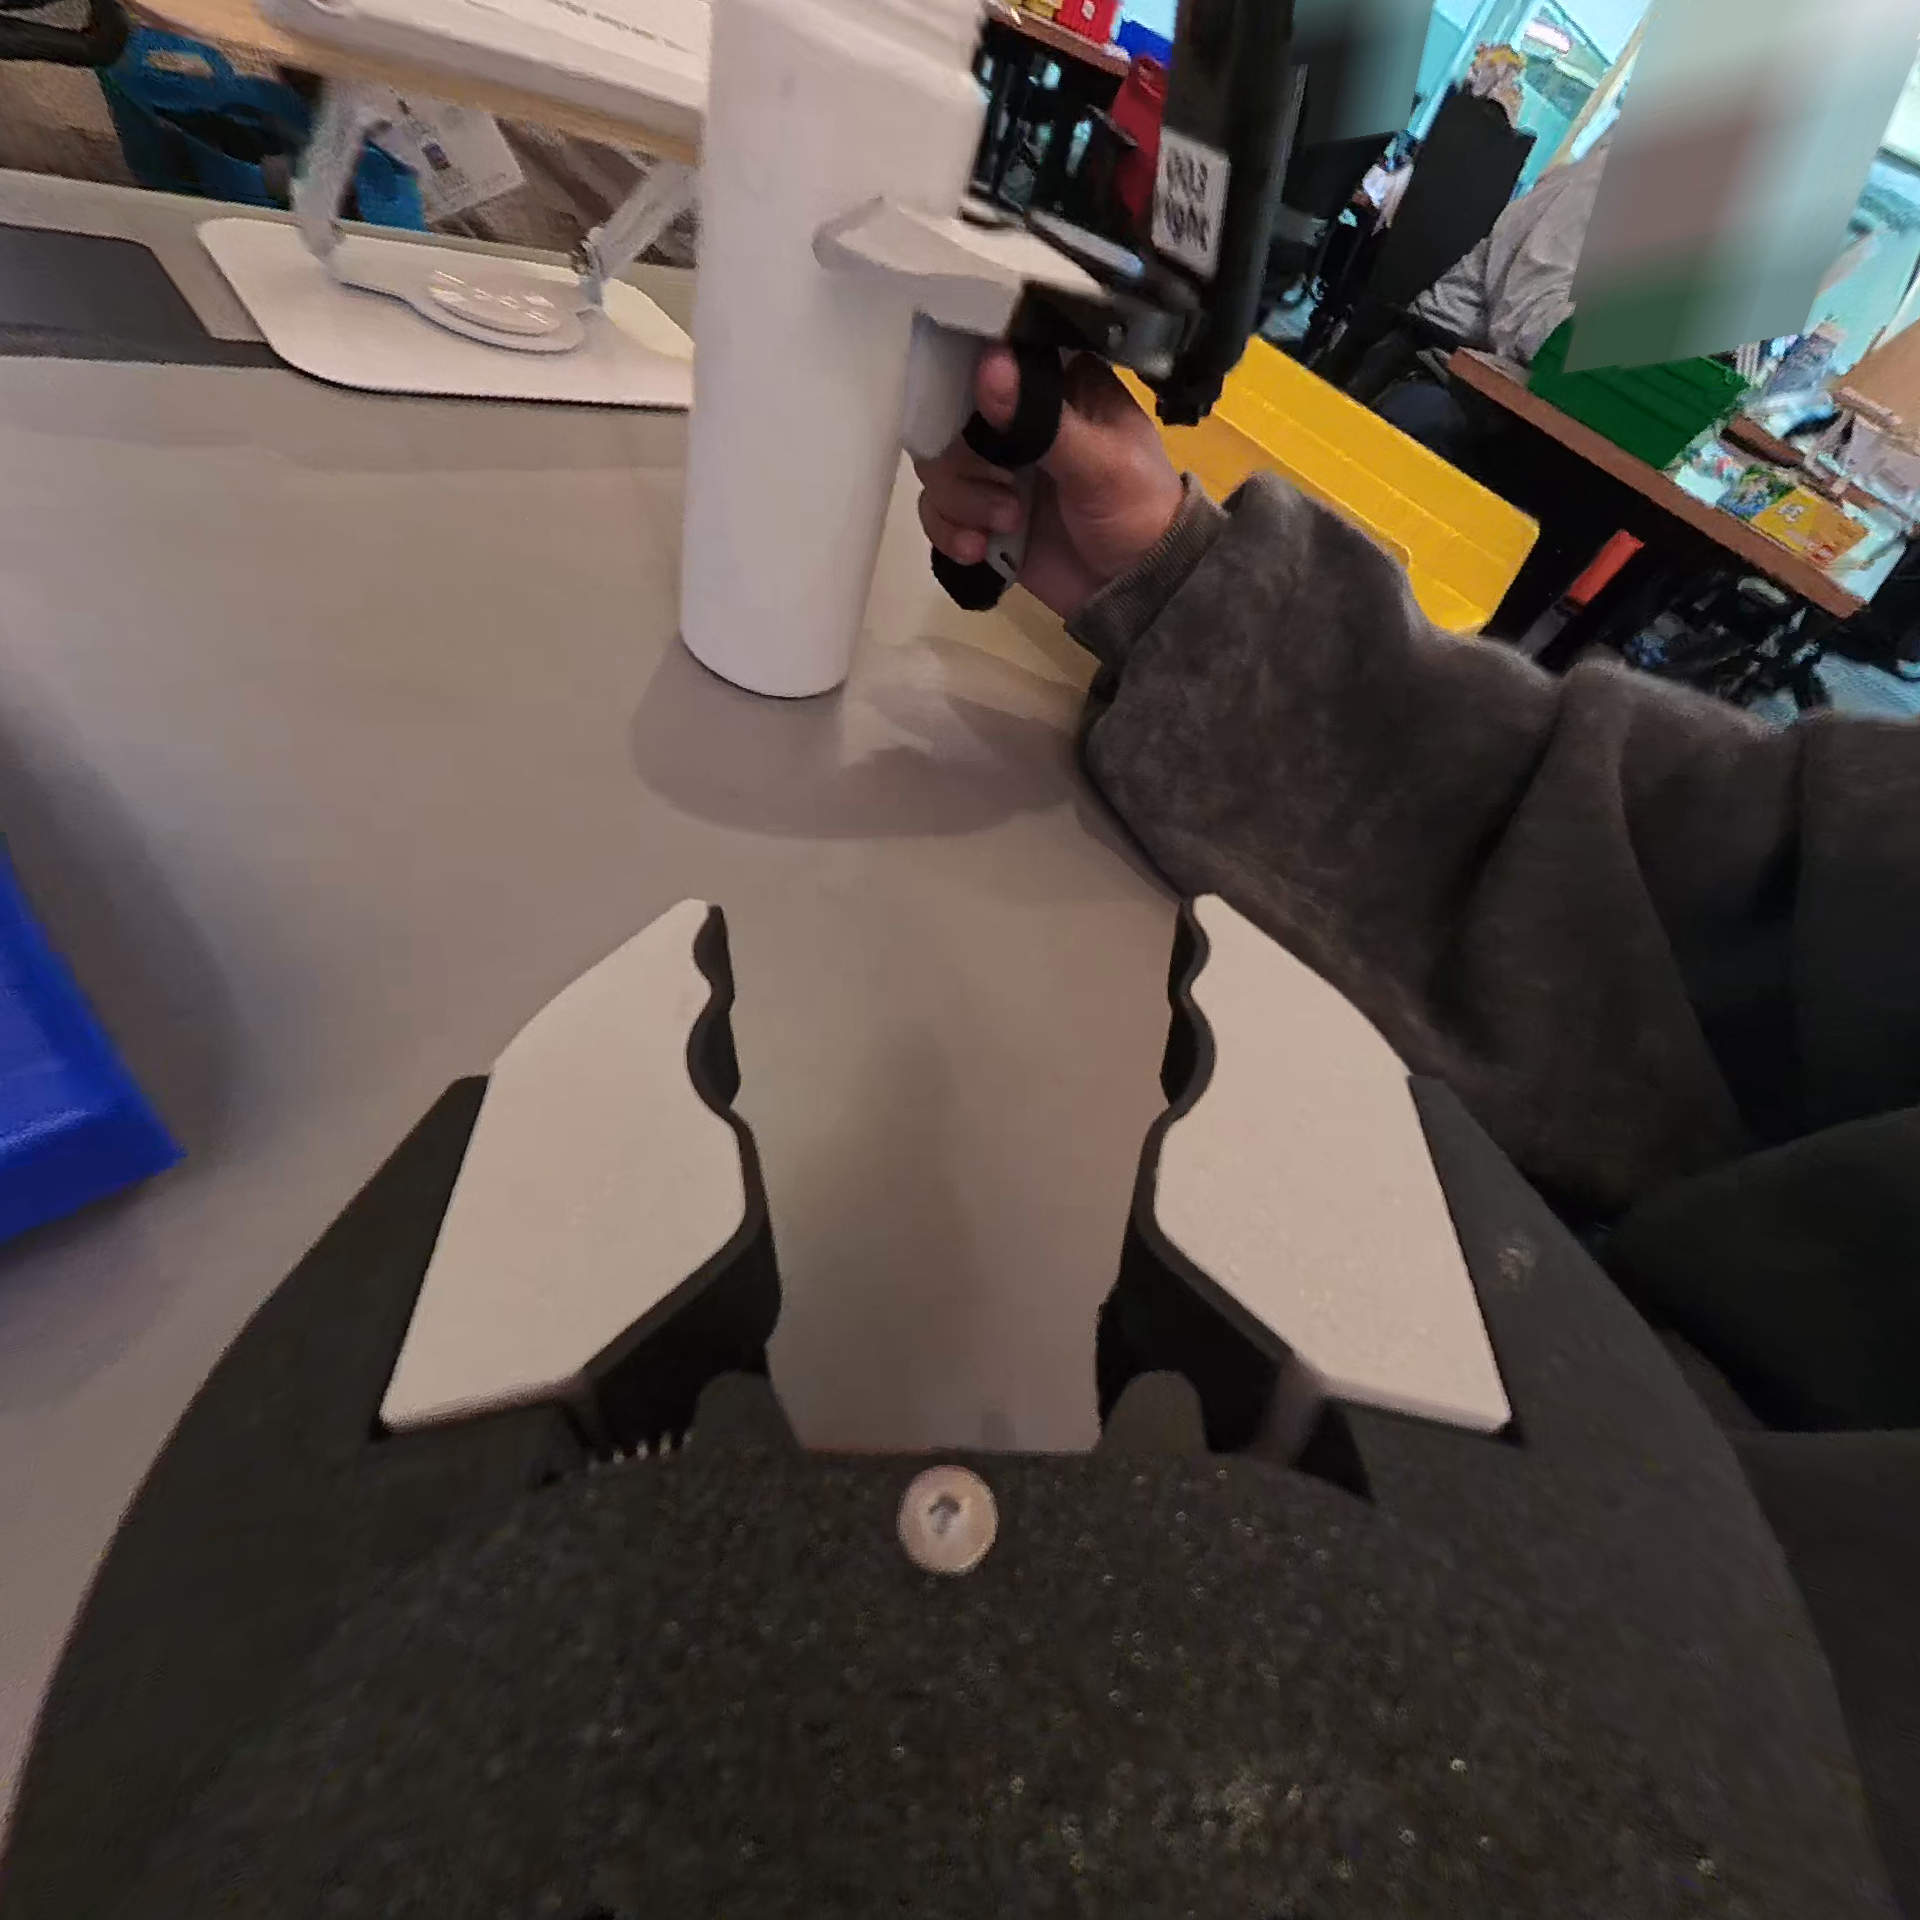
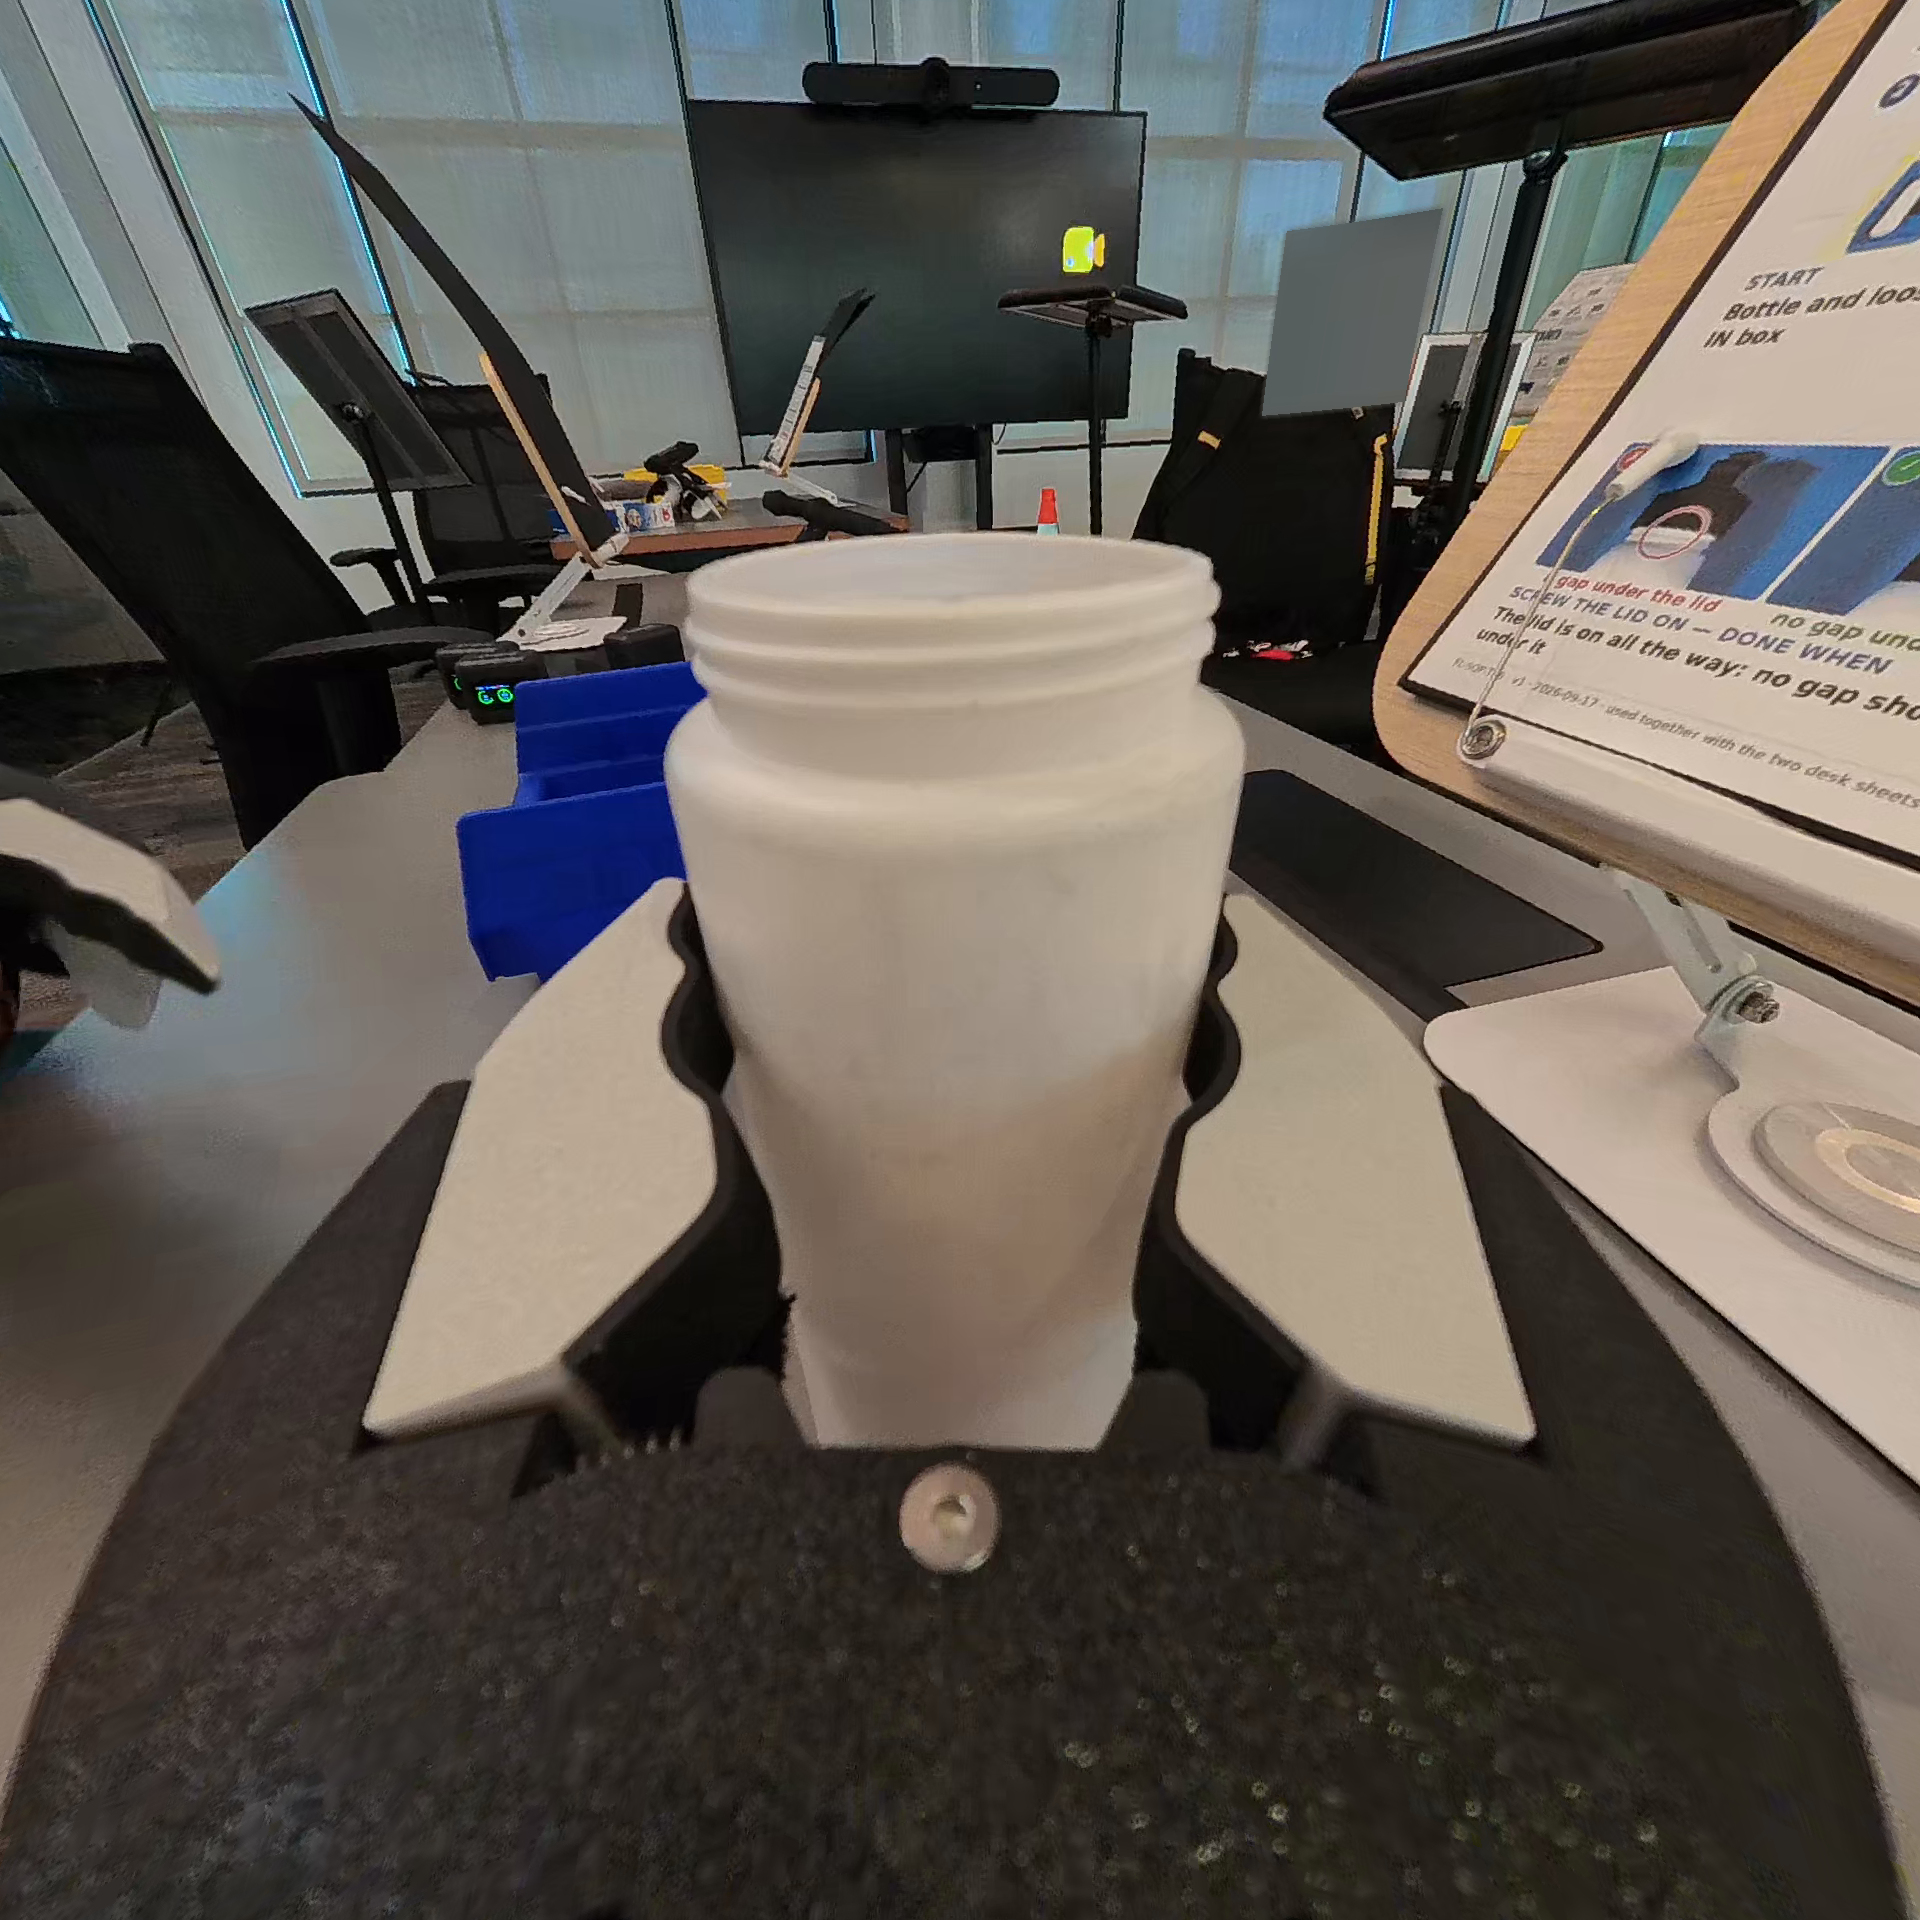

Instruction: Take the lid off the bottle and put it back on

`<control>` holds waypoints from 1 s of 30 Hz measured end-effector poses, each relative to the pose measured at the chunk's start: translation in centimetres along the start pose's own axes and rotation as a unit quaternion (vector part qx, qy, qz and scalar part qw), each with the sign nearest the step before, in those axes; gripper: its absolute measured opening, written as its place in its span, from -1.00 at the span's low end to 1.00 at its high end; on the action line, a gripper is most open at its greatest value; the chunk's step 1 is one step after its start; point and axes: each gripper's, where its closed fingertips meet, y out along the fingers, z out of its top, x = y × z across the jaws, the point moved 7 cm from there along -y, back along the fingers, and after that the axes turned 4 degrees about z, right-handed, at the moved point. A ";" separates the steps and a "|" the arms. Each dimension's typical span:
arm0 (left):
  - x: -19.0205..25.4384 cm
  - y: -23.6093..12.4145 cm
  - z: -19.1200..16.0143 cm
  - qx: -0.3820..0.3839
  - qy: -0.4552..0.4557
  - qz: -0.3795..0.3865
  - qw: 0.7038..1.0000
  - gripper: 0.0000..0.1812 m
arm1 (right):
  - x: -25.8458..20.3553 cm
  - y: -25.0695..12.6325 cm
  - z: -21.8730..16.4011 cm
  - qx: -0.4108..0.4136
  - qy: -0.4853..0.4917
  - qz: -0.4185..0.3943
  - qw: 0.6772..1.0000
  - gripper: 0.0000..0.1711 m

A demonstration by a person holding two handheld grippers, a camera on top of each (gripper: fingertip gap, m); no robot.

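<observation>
Right wrist view: the right gripper (image 2: 951, 1039) has its two white fingers (image 2: 582, 1143) closed against the sides of the white bottle (image 2: 951, 935), their dark inner pads pressed to its lower body. The bottle stands upright on the grey table (image 2: 312, 1039); its threaded neck is bare and the mouth open, with no lid on it. Just behind the bottle to the left sits a blue bin (image 2: 561, 831); to the right a tilted wooden board carrying an instruction sheet (image 2: 1714, 499) rises on a metal stand from a white base plate (image 2: 1558, 1122), and a dark mat (image 2: 1382, 894) lies behind the bottle on that side. At the left edge, a finger of the left gripper (image 2: 94, 894) shows. Left wrist view: the left gripper (image 1: 951, 935) hangs over bare table (image 1: 416, 675) with its fingers (image 1: 592, 1174) spread wide and nothing between them. Farther off, the bottle (image 1: 800, 416) stands upright, clasped near its upper half by the right gripper (image 1: 914, 260), which a person's hand (image 1: 1049, 488) in a grey sleeve (image 1: 1351, 779) grips by the handle. A blue bin (image 1: 62, 1091) edges the left margin; a yellow bin (image 1: 1351, 478) lies beyond the table. The lid cannot be seen in either view.
</observation>
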 end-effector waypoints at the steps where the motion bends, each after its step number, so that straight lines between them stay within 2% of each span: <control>1: -0.4 -0.6 0.9 0.009 -0.014 0.003 1.000 -0.12 | 0.0 0.0 0.0 0.000 0.000 0.000 1.000 0.03; 3: -1.8 -2.3 3.5 0.020 -0.033 0.021 0.999 -0.05 | 0.0 0.0 0.0 0.001 0.001 -0.001 1.000 0.03; 7: -7.5 -6.3 8.8 -0.051 -0.061 0.154 0.985 0.00 | 0.0 0.0 -0.1 0.003 0.003 -0.001 1.000 0.03; 9: -10.9 -7.7 10.8 -0.095 -0.090 0.212 0.969 -0.01 | 0.0 0.0 -0.1 0.004 0.005 -0.001 1.000 0.03; 11: -15.0 -8.4 11.6 -0.151 -0.157 0.280 0.935 -0.12 | 0.1 0.0 -0.1 0.005 0.006 -0.001 1.000 0.03; 13: -18.2 -8.3 11.3 -0.191 -0.222 0.311 0.904 -0.19 | 0.1 0.0 -0.1 0.006 0.007 0.000 1.000 0.03; 17: -22.9 -6.7 8.5 -0.261 -0.290 0.362 0.846 -0.19 | 0.2 0.1 -0.2 0.009 0.009 0.002 1.000 0.02; 20: -24.5 -4.5 6.7 -0.307 -0.318 0.364 0.820 -0.17 | 0.2 0.1 -0.2 0.010 0.011 0.003 1.000 0.02; 24: -25.8 -3.2 5.9 -0.338 -0.313 0.403 0.791 -0.15 | 0.2 0.0 -0.3 0.010 0.013 0.003 1.000 0.02; 30: -26.8 -1.8 5.0 -0.354 -0.336 0.420 0.765 -0.14 | 0.3 0.1 -0.4 0.012 0.018 0.006 1.000 0.02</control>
